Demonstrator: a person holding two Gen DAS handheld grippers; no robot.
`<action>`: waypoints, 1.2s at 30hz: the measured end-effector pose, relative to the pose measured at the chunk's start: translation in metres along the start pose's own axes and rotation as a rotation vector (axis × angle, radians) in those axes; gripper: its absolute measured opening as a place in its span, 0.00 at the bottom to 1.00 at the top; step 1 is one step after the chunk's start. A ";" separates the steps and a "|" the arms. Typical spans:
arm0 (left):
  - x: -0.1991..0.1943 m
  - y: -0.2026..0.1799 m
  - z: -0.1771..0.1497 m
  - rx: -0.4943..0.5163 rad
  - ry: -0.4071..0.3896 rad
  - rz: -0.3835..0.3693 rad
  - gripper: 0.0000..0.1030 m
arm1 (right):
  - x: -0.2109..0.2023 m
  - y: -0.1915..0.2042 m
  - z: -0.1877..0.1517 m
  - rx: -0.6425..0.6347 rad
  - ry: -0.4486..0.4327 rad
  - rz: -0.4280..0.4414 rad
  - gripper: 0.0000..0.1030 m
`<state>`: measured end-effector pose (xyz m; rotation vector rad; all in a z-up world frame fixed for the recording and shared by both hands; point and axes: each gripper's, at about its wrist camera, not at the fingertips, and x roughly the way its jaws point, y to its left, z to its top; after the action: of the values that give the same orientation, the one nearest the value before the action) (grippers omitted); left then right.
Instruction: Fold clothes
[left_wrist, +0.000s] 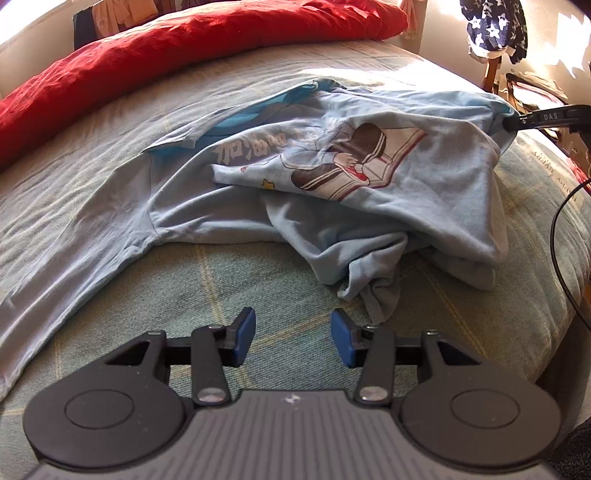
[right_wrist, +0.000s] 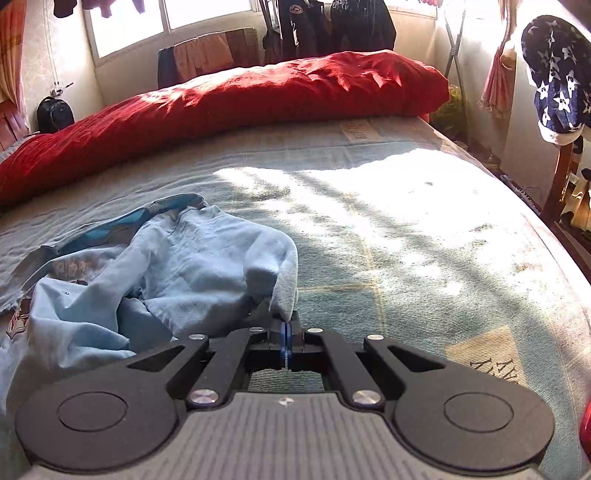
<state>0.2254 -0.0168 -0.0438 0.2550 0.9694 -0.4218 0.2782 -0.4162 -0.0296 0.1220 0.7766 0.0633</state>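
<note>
Light-blue shirt (left_wrist: 332, 177) lies crumpled on the bed (left_wrist: 258, 266) just ahead of our left claw (left_wrist: 293, 338), which gapes wide and holds nothing, while our right claw (right_wrist: 287, 339) pinches its far-right edge, so the loose near bunch sits closest to the left.

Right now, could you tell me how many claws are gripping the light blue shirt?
1: the right claw is shut on the light blue shirt at its edge; the left claw hovers open near its crumpled hem.

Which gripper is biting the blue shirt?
The right gripper: its jaws are shut on the shirt. The left gripper is open, holding nothing.
</note>
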 end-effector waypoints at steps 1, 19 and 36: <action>0.000 -0.001 0.001 0.001 0.002 0.001 0.46 | 0.002 -0.004 0.002 -0.001 0.002 -0.012 0.01; 0.009 -0.005 0.008 -0.003 0.032 0.014 0.48 | 0.048 -0.065 0.046 0.033 0.052 -0.187 0.02; -0.001 -0.023 -0.002 -0.001 0.011 -0.036 0.50 | 0.015 -0.056 -0.020 0.267 0.130 0.081 0.29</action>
<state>0.2127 -0.0364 -0.0450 0.2397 0.9860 -0.4532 0.2755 -0.4684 -0.0611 0.4055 0.9081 0.0442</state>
